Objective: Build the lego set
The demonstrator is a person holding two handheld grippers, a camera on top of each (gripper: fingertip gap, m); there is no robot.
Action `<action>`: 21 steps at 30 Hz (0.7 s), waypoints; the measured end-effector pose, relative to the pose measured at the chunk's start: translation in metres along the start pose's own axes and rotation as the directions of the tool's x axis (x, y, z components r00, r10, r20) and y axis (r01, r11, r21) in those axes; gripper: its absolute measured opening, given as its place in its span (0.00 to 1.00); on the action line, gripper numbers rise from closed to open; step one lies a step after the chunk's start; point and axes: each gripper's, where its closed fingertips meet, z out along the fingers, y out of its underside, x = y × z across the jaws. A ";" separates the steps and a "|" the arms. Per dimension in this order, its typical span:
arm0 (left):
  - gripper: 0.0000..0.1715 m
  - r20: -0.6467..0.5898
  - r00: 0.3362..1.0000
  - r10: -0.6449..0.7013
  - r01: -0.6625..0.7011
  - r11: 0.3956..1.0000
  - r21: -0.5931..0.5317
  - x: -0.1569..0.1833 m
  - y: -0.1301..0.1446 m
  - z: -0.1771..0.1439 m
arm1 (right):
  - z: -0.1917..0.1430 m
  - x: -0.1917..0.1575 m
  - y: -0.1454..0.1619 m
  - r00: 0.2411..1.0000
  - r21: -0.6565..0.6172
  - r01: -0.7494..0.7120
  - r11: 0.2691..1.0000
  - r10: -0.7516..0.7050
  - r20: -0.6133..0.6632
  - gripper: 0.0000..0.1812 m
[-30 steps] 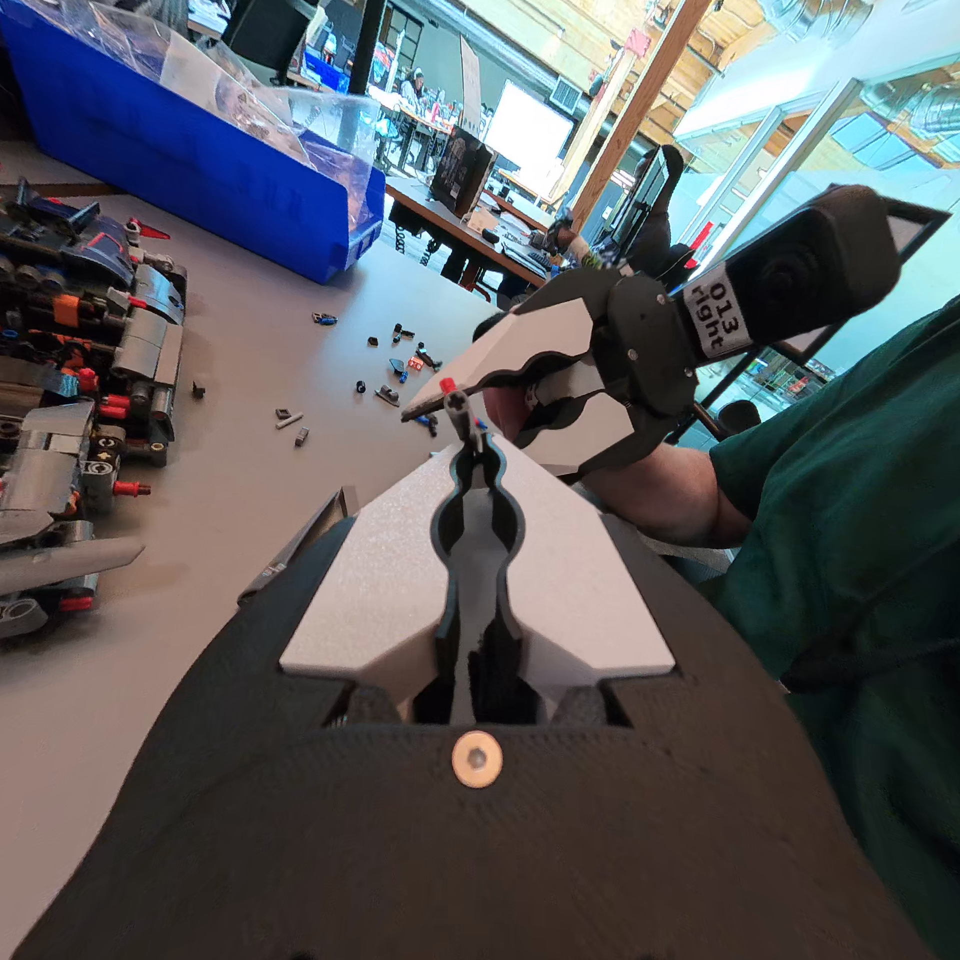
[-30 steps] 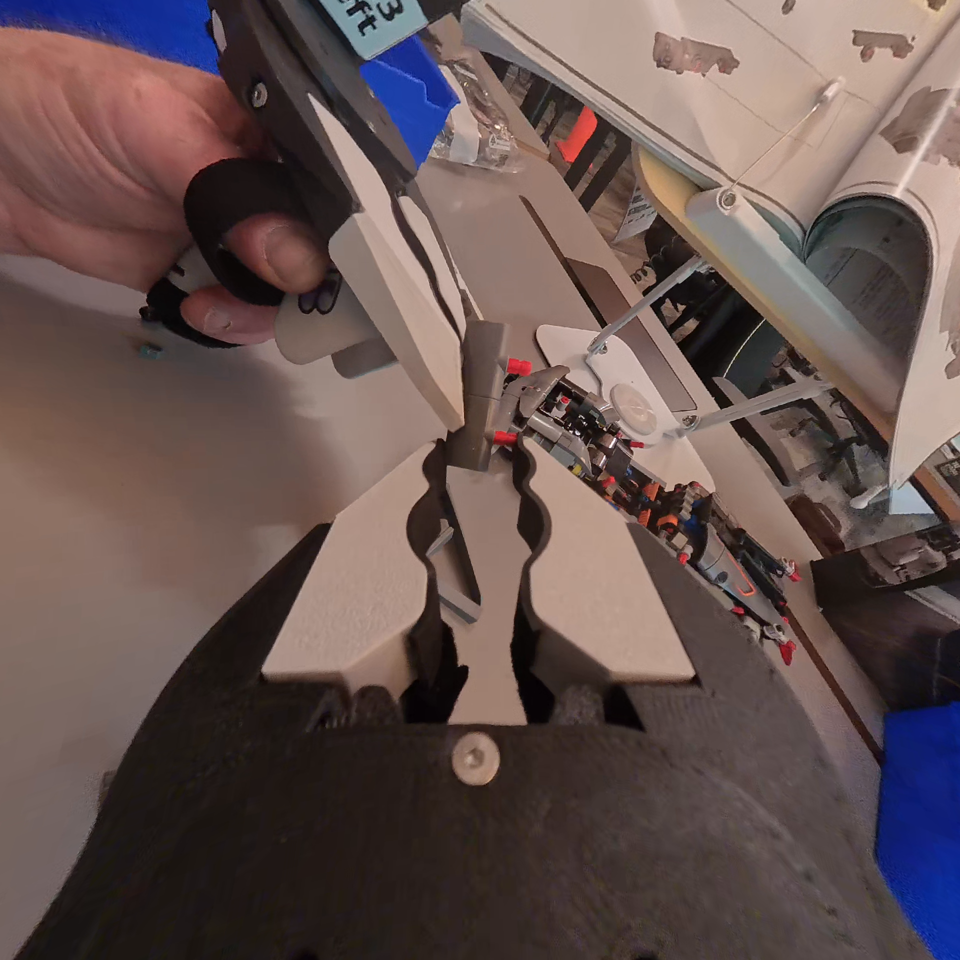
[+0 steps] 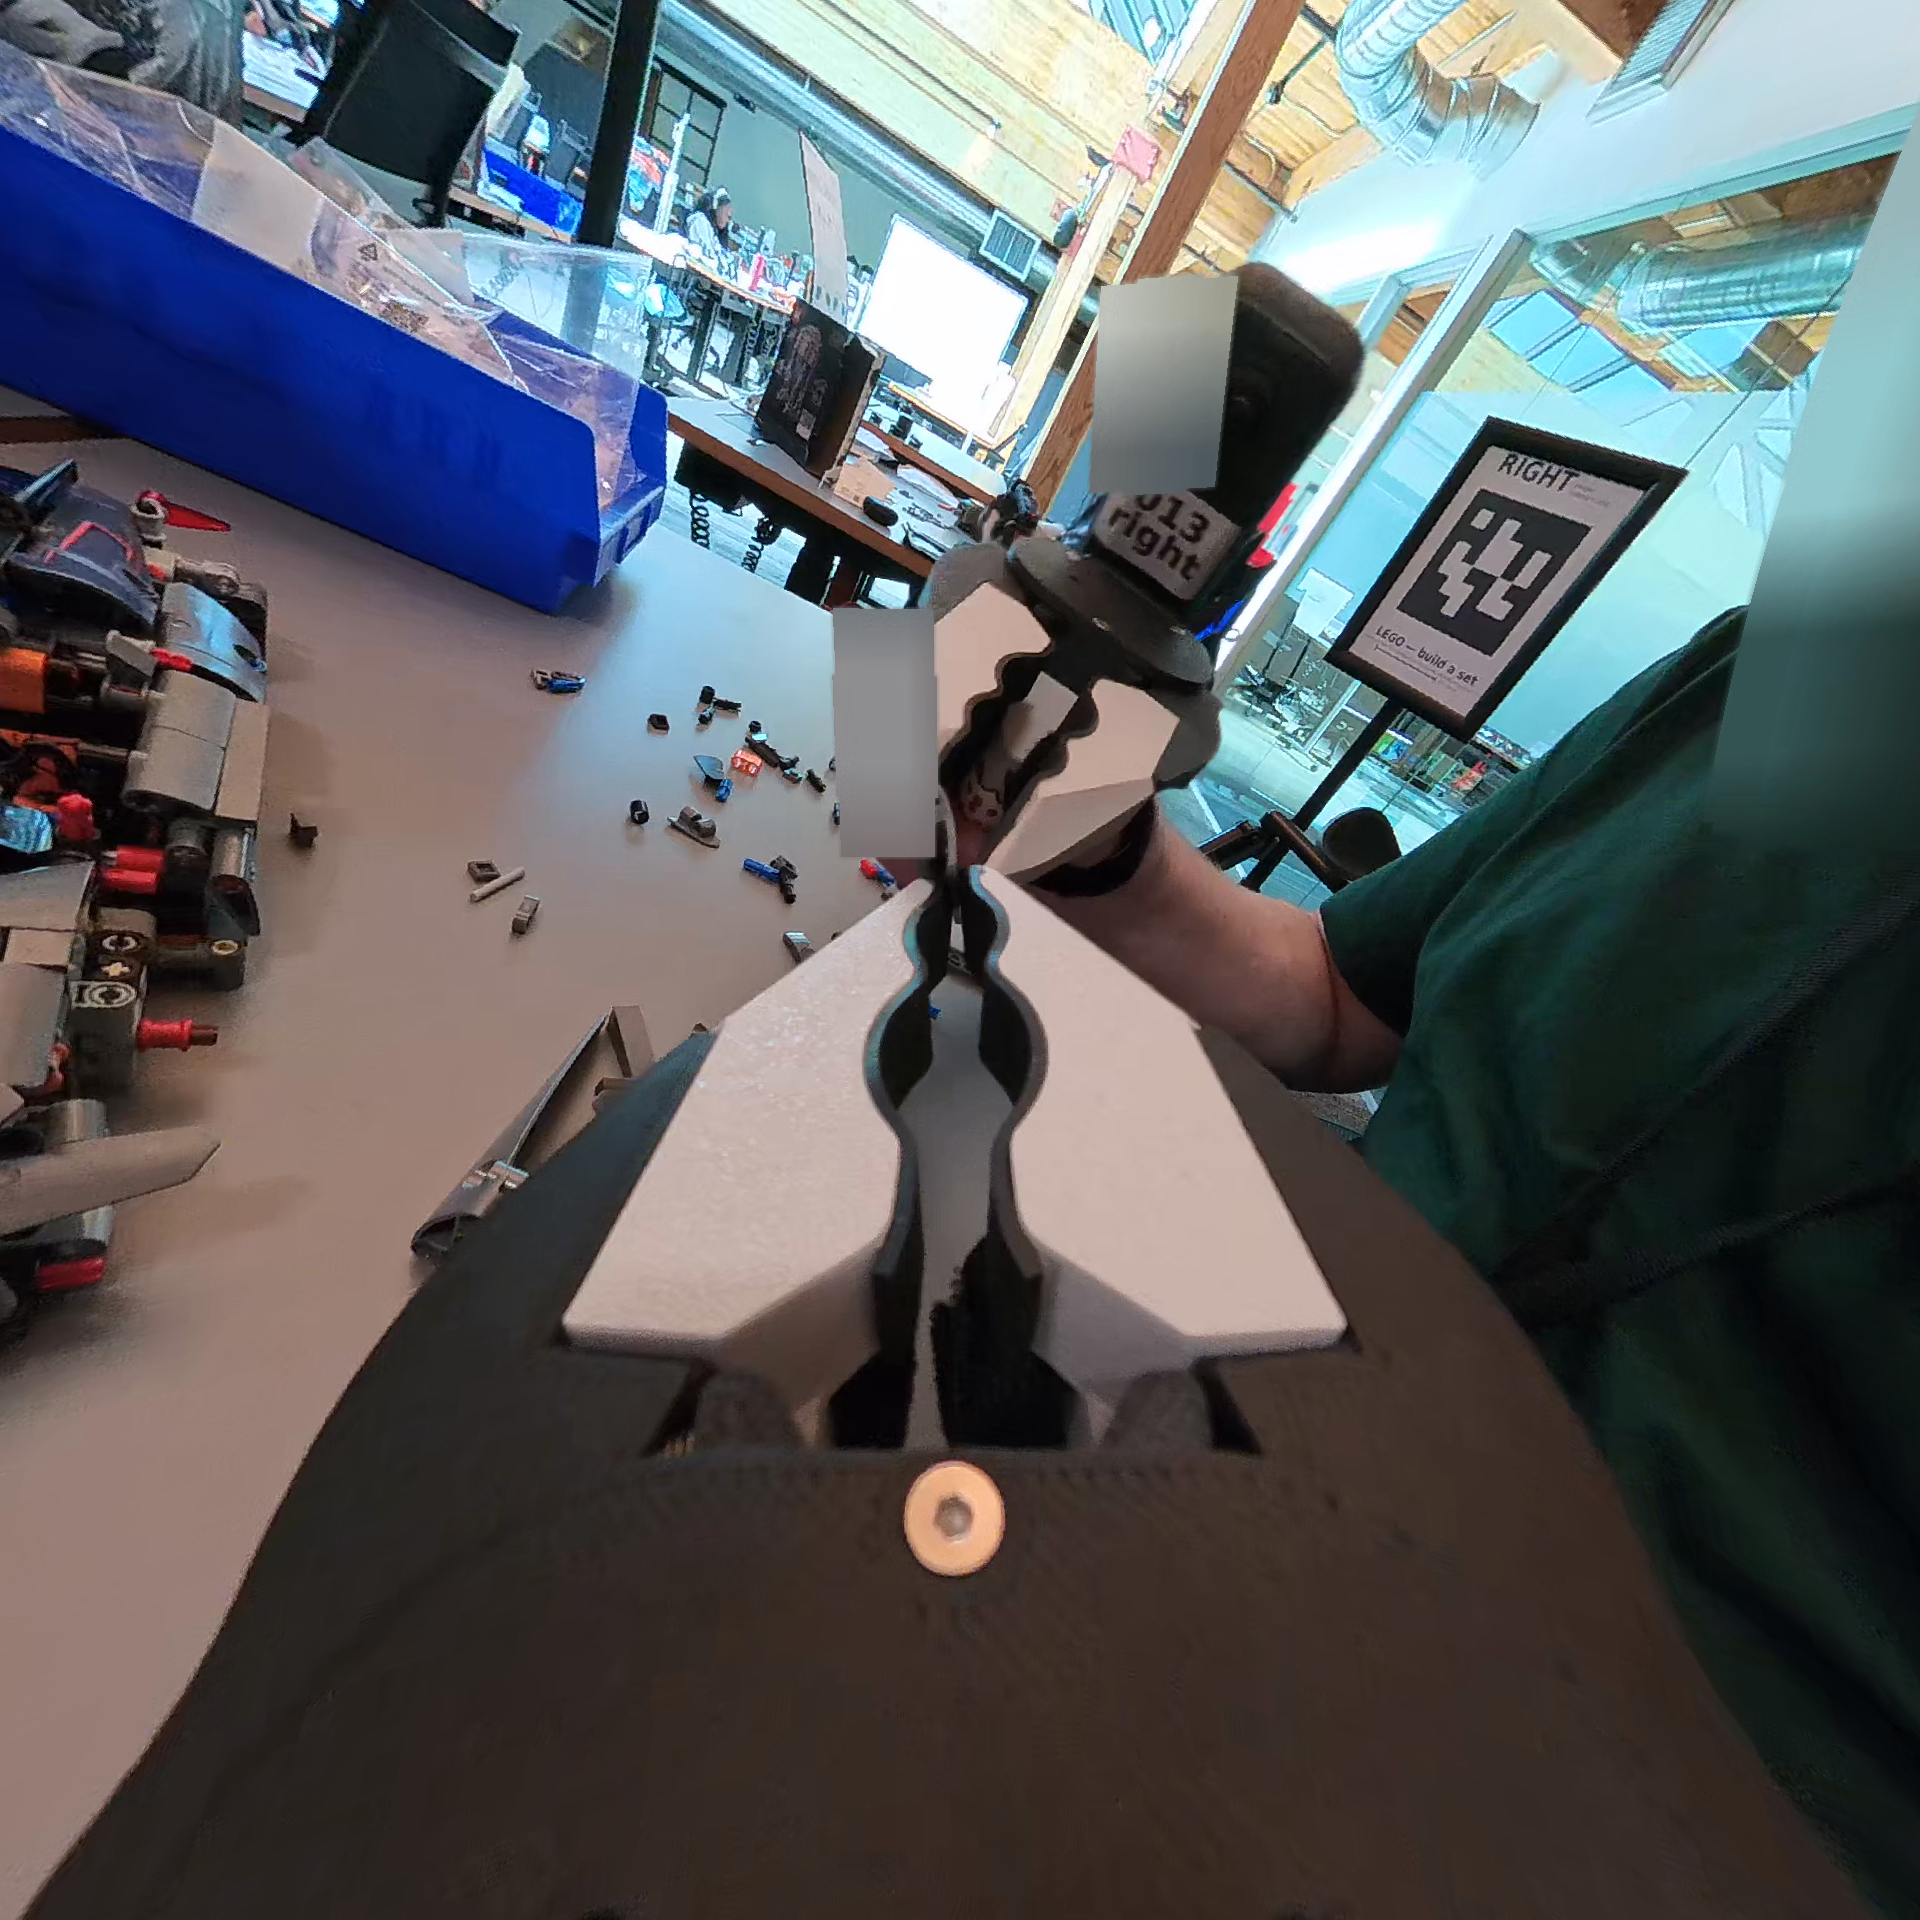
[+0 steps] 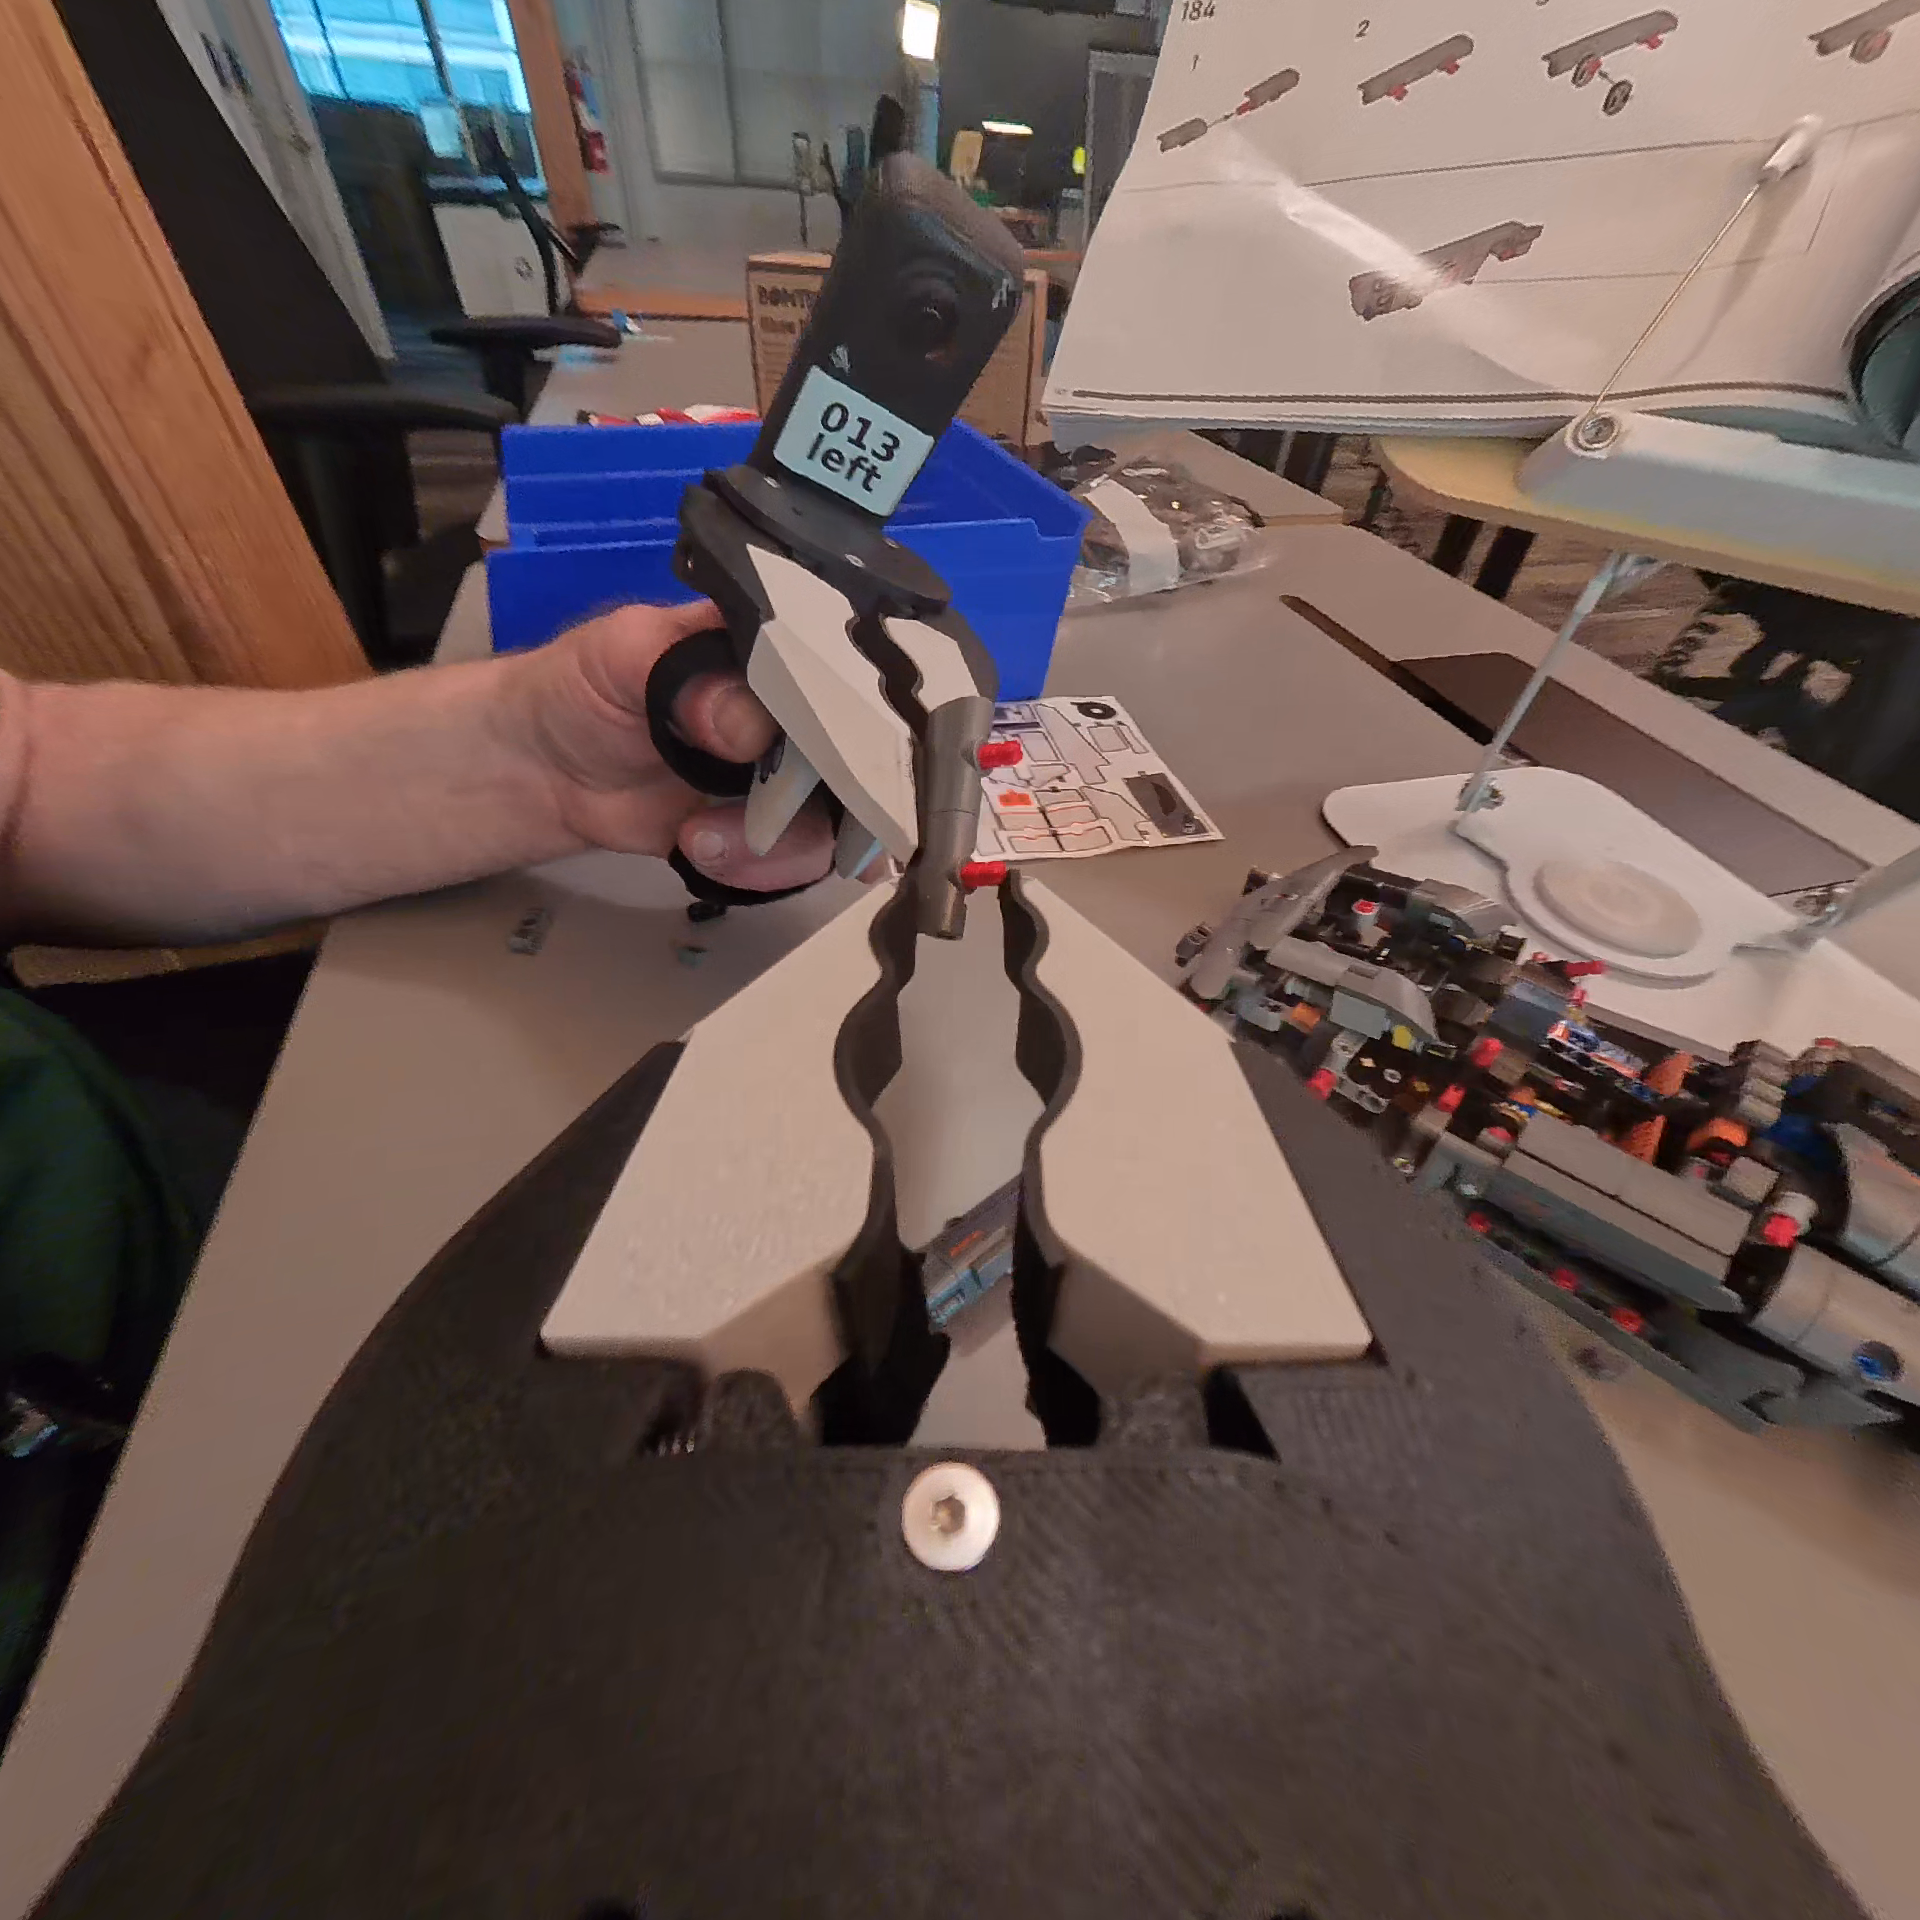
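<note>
A grey Lego beam (image 4: 948, 800) with two red pins (image 4: 997, 753) hangs from my left gripper (image 4: 899, 852), which is shut on its upper part. In the left wrist view my left gripper (image 3: 948, 888) has its tips pinched on a thin dark edge of that piece. My right gripper (image 4: 948, 899) is open, its tips slightly apart on either side of the beam's lower end. It also shows in the left wrist view (image 3: 971, 862), pointing down at my left fingertips. Both are held above the grey table (image 4: 436, 1091).
The partly built Lego car (image 4: 1558, 1091) lies to the right, and shows at the left of the left wrist view (image 3: 135, 779). Also in view are a blue bin (image 4: 997, 540), a sticker sheet (image 4: 1091, 790), an instruction booklet (image 4: 1455, 208) on a white stand (image 4: 1558, 862), loose small pieces (image 3: 717, 769), and a grey panel (image 3: 540, 1132). My two grippers' fingertips are within a few centimetres of each other. The partly built Lego car (image 4: 1558, 1091) is about equally far from each gripper, around 20 cm.
The right gripper has swung from lying sideways to pointing steeply down at the left tips. The left gripper has tilted upright and drawn back, still holding the beam.
</note>
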 end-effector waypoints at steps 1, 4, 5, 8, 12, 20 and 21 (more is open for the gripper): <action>0.00 -0.007 1.000 0.002 -0.002 1.000 0.003 0.001 -0.001 0.000 | -0.001 -0.001 -0.001 1.000 0.007 -0.018 1.000 0.018 0.015 0.08; 0.00 -0.005 1.000 0.004 -0.004 1.000 -0.005 0.000 0.001 0.001 | -0.001 0.000 0.002 1.000 -0.008 -0.019 1.000 0.019 0.019 0.07; 0.00 -0.012 1.000 0.004 -0.004 1.000 0.003 0.000 0.000 0.001 | -0.002 -0.001 0.001 1.000 -0.006 -0.010 1.000 0.010 0.021 0.07; 0.00 -0.021 1.000 0.000 0.001 1.000 0.031 0.001 -0.005 -0.001 | -0.002 -0.002 0.002 0.999 -0.008 -0.022 1.000 0.023 0.033 0.05; 0.00 -0.038 0.999 0.003 -0.002 0.999 0.038 0.004 -0.006 -0.003 | -0.002 -0.002 0.002 0.999 -0.002 -0.020 1.000 0.020 0.034 0.00; 0.00 -0.094 0.995 -0.041 0.045 0.998 0.038 0.009 -0.006 -0.003 | -0.002 -0.007 0.002 0.998 -0.003 -0.002 1.000 0.002 0.067 0.01; 0.00 -0.104 0.993 -0.046 0.050 0.998 0.037 0.010 -0.005 -0.002 | -0.003 -0.003 -0.001 0.999 0.005 0.031 1.000 -0.031 0.020 0.05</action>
